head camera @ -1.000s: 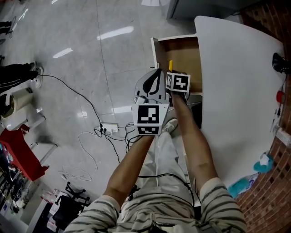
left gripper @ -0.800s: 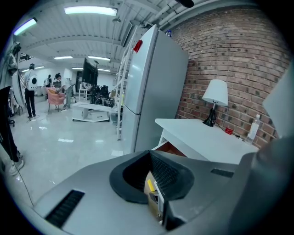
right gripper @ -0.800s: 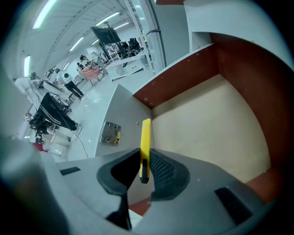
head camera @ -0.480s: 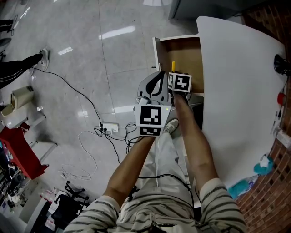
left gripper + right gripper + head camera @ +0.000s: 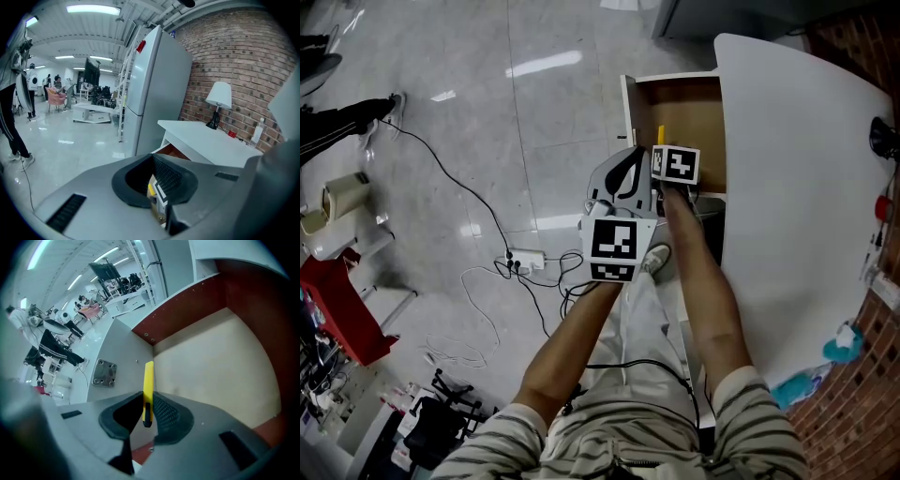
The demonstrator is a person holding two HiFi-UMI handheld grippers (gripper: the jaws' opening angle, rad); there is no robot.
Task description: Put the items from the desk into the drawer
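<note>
Nearest are the person's striped knit sleeves (image 5: 748, 413), with bare forearms reaching forward. The left gripper (image 5: 153, 161), a smooth grey moulded shell carrying a cube with square markers, hangs beside the drawer front. Its dark pads, one cupped and one finely ribbed, stand slightly apart and grip nothing. Just beyond it, the right gripper (image 5: 147, 398) tilts steeply down over the open drawer (image 5: 686, 101) and is clamped on a yellow utility knife (image 5: 148, 378). The knife is a thin, flat plastic bar with a black slider near the pads. It stands up from the jaws with its far end toward the drawer's front panel, over the near part of the drawer's inside; whether it touches the bottom cannot be told. The drawer has a matte tan bottom board, reddish-brown inner side walls and a white front bearing a small metal plate (image 5: 103, 373) with screws. To its right lies the smooth white desk (image 5: 797, 178), round-cornered. Farther left, cables and a white power strip (image 5: 525, 262) lie on the glossy grey floor (image 5: 441, 169).
</note>
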